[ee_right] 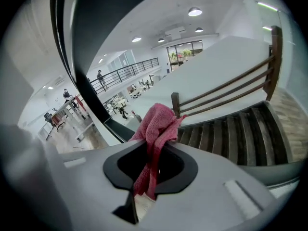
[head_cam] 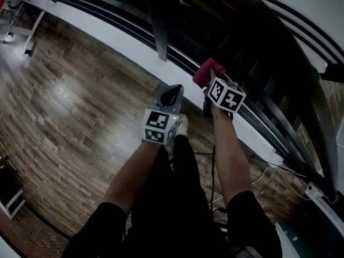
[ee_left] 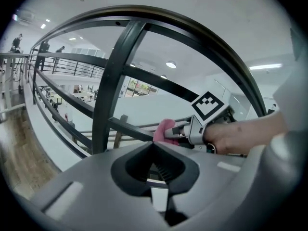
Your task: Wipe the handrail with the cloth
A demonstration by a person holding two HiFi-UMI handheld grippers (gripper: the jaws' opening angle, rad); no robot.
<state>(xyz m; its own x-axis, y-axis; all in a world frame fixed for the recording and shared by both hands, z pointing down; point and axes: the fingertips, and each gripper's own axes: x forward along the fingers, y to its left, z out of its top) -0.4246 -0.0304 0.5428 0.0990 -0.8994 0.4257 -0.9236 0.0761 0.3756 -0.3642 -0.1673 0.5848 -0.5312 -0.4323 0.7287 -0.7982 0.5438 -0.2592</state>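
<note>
A pink-red cloth is bunched between the jaws of my right gripper, which is shut on it. In the head view the cloth sits at the tip of the right gripper, close against the dark railing bars under the broad black handrail. Whether the cloth touches a bar I cannot tell. My left gripper hangs a little left of and nearer than the right one, shut with nothing in it. In the left gripper view, the cloth lies beside a dark bar.
A thick upright post rises left of the grippers. A white ledge runs under the railing, with wooden floor on its near side. Dark stairs drop away beyond. Cables lie on the floor by my right leg.
</note>
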